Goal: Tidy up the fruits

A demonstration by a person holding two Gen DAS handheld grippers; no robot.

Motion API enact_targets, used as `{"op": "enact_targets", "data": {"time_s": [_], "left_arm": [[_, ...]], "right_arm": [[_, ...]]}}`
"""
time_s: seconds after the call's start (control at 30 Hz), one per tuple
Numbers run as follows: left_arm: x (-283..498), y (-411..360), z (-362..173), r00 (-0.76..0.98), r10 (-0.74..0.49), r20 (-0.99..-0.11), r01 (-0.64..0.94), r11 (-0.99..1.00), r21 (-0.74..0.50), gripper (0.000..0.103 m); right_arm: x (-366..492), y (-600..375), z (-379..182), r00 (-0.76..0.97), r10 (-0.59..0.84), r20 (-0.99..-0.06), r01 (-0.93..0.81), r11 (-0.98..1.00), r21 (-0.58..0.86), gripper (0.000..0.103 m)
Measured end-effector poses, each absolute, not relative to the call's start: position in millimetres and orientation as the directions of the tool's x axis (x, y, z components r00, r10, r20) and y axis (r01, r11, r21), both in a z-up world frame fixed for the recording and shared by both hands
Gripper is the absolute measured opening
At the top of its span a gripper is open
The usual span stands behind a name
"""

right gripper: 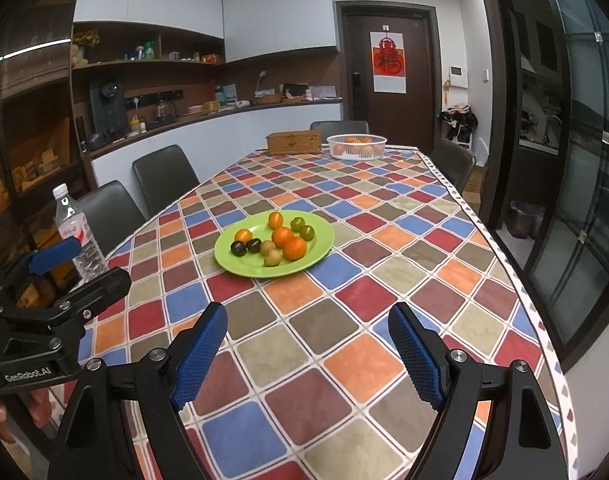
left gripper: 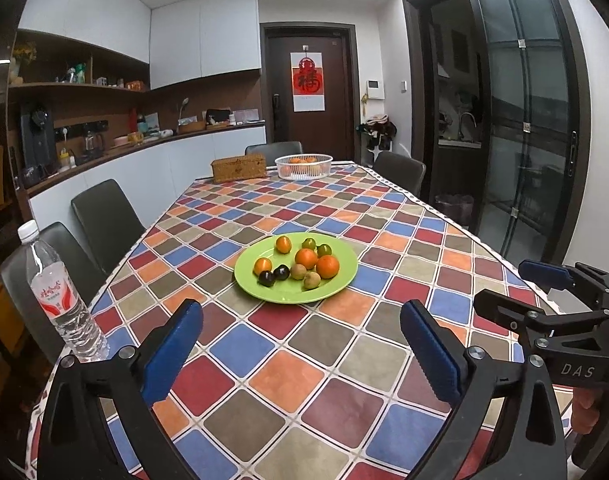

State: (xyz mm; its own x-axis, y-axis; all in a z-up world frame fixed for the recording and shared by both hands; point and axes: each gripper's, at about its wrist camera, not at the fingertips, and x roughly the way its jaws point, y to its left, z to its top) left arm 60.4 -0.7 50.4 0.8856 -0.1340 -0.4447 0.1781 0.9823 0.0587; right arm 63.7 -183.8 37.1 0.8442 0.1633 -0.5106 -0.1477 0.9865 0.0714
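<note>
Left hand-held gripper [left gripper: 302, 344]: blue pads spread wide apart, nothing between them, hovering over the bench [left gripper: 384, 208] short of the plate. Right hand-held gripper [right gripper: 307, 348]: same, pads wide apart, holding nothing, also short of the plate. Each one shows at the edge of the other's view.

Green plate [left gripper: 264, 288] sits mid-bench on the checkered tablecloth [right gripper: 384, 300], ahead of both grippers. On it: five orange citrus fruits, biggest [left gripper: 327, 266] toward the near right; two green ones [left gripper: 316, 247] at the far right; two dark plums [left gripper: 274, 275] touching each other at the near left; two tan-green fruits [left gripper: 305, 276] just beside the plums, near the front rim.

White slotted basket [left gripper: 303, 167] at the far end of the bench with more orange fruit inside, well apart from the plate. Woven box [left gripper: 239, 168] just left of it. Water bottle [left gripper: 62, 300] stands upright at the near left bench edge.
</note>
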Motion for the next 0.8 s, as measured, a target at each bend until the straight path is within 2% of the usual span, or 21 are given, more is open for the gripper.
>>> {"op": "enact_targets", "data": {"time_s": [0.1,0.8], "left_arm": [[56,-1,49,0.887,-0.132,-0.442,0.175,0.983,0.06,0.102],[41,0,48,0.889,-0.113,-0.444,0.153,0.987,0.056,0.103]], "right_arm": [[60,-183,35,0.847,0.155,-0.509,-0.14,0.988,0.067,0.087],[45,-184,31,0.855,0.153,-0.495,-0.138,0.988,0.066,0.087]]}}
